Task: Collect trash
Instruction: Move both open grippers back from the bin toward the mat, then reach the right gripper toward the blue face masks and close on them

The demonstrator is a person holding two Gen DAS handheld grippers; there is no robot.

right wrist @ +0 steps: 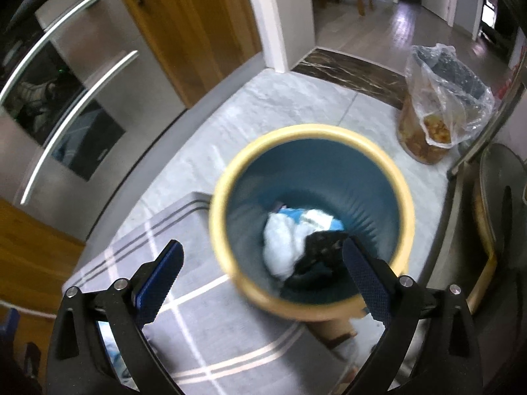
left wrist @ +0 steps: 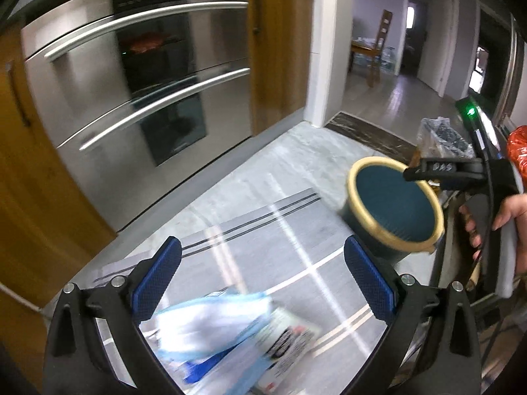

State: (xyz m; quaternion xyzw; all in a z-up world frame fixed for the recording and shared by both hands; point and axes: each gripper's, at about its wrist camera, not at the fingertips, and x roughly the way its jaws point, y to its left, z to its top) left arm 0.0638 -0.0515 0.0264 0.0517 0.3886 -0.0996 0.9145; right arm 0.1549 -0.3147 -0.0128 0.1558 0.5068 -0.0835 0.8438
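left claw (left wrist: 263, 265): jaws spread wide, nothing between the blue pads, angled downward | right claw (right wrist: 263, 268): jaws spread wide, nothing gripped, pointing steeply down | right hand (left wrist: 494, 223): wrapped round the right claw's handle, fingers curled on the trigger

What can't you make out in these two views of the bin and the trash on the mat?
- Left wrist view: the wrappers on the mat are motion-blurred and cut off by the bottom edge; their print is unreadable.
- Left wrist view: the bin interior is hidden by the viewing angle and partly by the right gripper.
- Right wrist view: the trash in the bin is blurred; a gripper finger covers the dark piece.
- Right wrist view: the clear bag's contents are too small to identify.
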